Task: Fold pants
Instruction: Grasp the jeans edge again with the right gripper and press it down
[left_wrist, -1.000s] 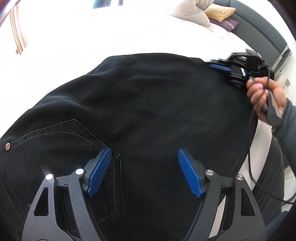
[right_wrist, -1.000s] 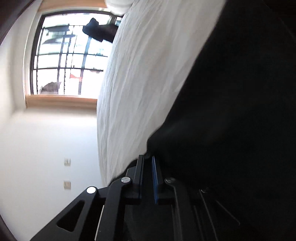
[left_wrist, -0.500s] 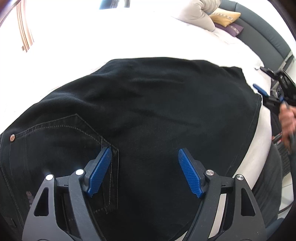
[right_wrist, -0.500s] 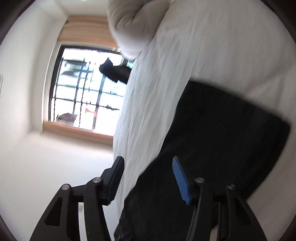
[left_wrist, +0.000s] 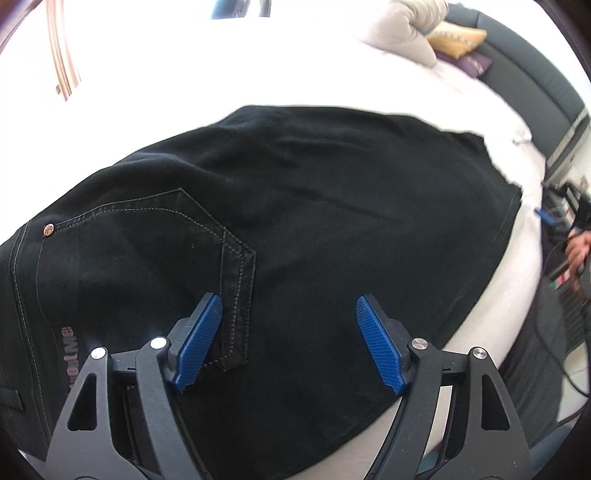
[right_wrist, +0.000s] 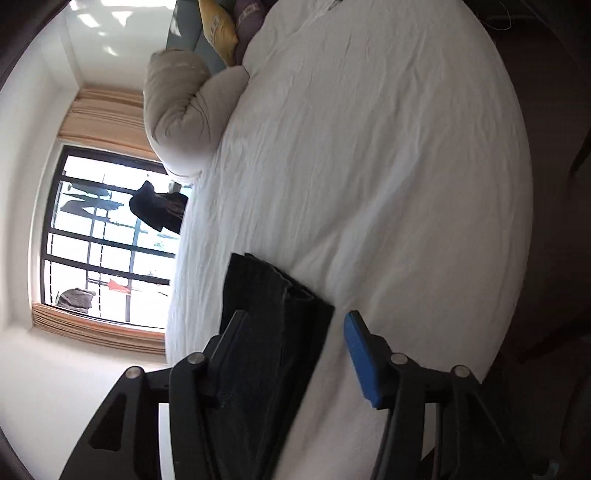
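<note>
From my seat, the black jeans (left_wrist: 295, 229) lie doubled over on the white bed (right_wrist: 388, 166), back pocket (left_wrist: 147, 251) facing up. My left gripper (left_wrist: 288, 339) hovers over them, jaws apart and empty. My right gripper (right_wrist: 295, 354) is closing, nothing pinched, off the hem end. I reckon another fold remains.

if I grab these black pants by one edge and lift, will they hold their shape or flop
The black pants would probably flop: they lie limp with soft ripples on the bed. Thick stitched seams suggest denim, so likely fairly heavy. They may drag rather than slide over the wrinkled sheet.
</note>
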